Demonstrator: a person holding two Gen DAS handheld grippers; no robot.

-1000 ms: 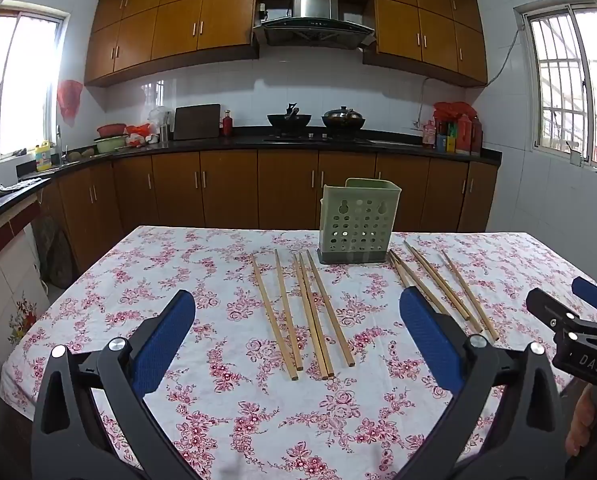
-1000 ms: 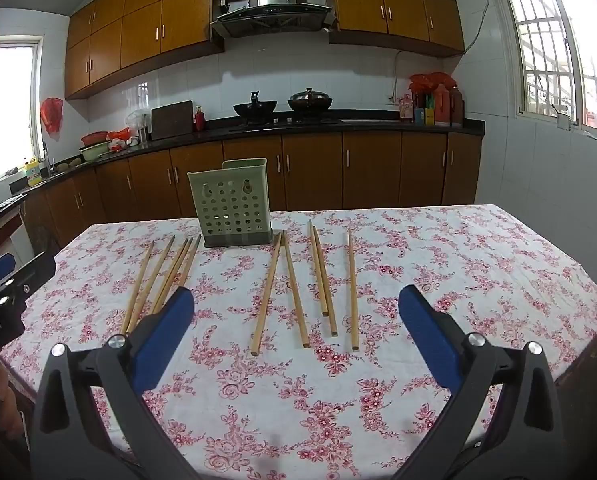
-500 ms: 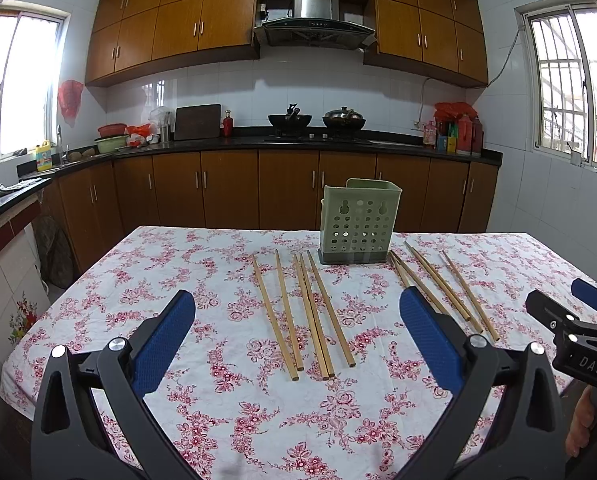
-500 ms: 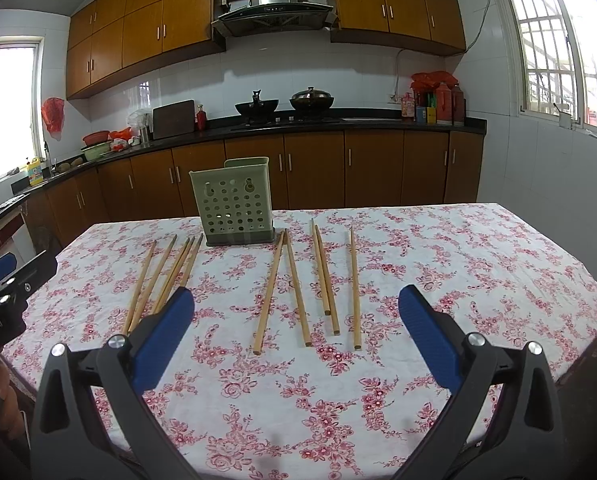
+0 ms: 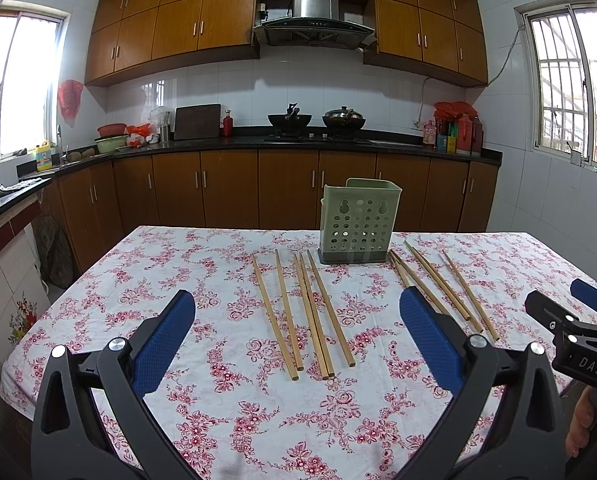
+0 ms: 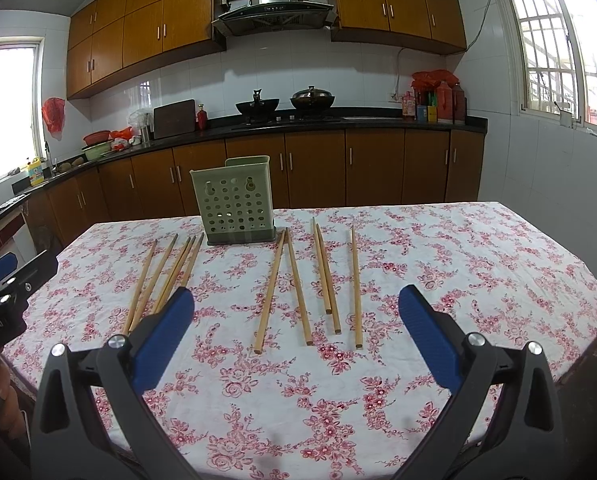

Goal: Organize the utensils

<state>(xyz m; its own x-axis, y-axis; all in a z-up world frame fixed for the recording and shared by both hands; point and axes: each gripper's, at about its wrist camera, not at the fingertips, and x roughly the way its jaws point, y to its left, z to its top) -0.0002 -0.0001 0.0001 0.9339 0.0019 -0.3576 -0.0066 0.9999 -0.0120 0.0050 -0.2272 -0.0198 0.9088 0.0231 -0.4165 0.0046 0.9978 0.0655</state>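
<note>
Tools (image 5: 298, 320) (image 6: 296, 316) hover spread over chopsticks (image 5: 306, 312).

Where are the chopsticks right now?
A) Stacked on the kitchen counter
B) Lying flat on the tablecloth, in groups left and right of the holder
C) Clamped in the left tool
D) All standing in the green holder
B: the chopsticks lie flat on the tablecloth either side of the holder; both tools are open and hold nothing.

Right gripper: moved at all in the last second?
Yes, slightly: the right gripper drifted left; the green holder sits further right in its view.
</note>
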